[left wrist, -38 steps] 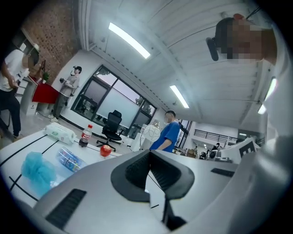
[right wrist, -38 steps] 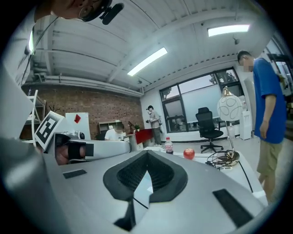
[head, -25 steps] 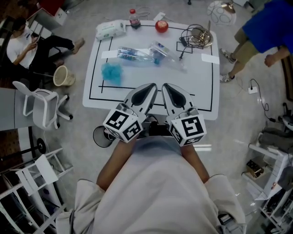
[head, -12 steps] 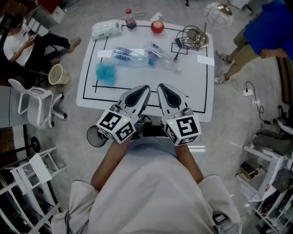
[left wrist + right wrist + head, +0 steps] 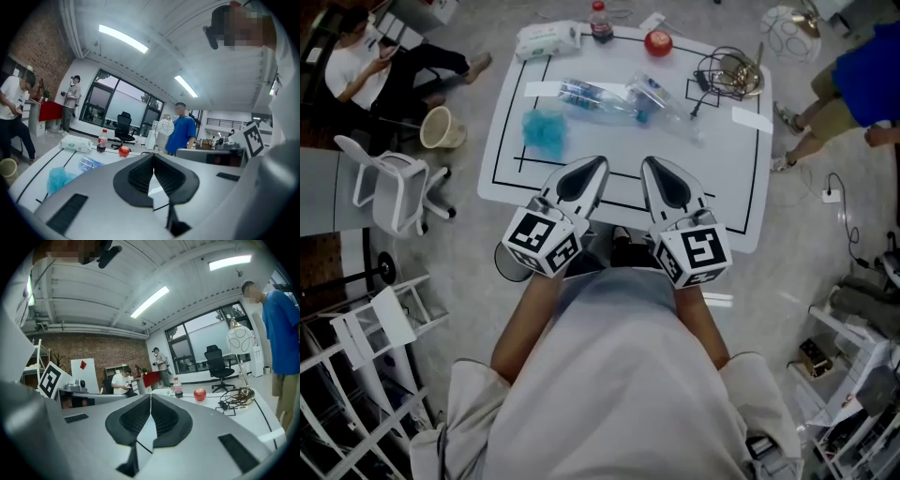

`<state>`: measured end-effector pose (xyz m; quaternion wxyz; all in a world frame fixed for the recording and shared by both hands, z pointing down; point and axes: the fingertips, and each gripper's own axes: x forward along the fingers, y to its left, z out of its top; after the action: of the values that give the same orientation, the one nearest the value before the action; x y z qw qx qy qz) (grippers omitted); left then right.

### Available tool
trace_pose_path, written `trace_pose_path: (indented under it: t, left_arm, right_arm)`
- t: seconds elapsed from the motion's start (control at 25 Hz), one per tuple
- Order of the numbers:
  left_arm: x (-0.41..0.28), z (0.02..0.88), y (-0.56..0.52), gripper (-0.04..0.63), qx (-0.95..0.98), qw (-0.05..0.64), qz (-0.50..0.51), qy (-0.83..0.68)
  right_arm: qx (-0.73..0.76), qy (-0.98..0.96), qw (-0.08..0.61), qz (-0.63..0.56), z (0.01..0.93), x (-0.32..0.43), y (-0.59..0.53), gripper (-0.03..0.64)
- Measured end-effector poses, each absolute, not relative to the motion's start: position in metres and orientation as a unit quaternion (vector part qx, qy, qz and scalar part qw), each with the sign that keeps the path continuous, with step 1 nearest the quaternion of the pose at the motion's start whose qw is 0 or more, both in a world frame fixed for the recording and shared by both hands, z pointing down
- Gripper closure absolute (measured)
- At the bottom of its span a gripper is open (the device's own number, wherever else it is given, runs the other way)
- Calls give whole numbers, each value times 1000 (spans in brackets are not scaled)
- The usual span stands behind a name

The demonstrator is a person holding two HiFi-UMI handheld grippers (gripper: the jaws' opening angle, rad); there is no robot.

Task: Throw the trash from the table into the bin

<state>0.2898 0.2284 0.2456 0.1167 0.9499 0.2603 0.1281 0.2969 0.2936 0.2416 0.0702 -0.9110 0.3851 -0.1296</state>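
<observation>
Left gripper (image 5: 598,163) drifted from right gripper (image 5: 649,162); both closed, empty; 2 clear bottles (image 5: 587,94).

On the table (image 5: 722,169), a crumpled wad (image 5: 546,131) lay left of a plastic bottle (image 5: 592,96) and a second bottle (image 5: 656,94). Behind them, along the far edge, stood a wipes pack (image 5: 548,39), a soda bottle (image 5: 601,21) and an apple (image 5: 658,42). A cable tangle (image 5: 727,75) sat at the far right, and a pail (image 5: 442,128) stood on the floor left of the table.

Clear bottles (image 5: 592,96), blue wad (image 5: 546,129) on table (image 5: 712,178) (white); apple (image 5: 658,42) at far edge.
</observation>
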Motion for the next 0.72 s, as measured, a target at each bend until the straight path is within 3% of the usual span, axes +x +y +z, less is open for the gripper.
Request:
trace_pose_path:
  t: [0.72]
  left_arm:
    - [343,291,152,588,931,-35,228,282]
  right_arm:
    - [-897,406,79,-155,259,302,264,595]
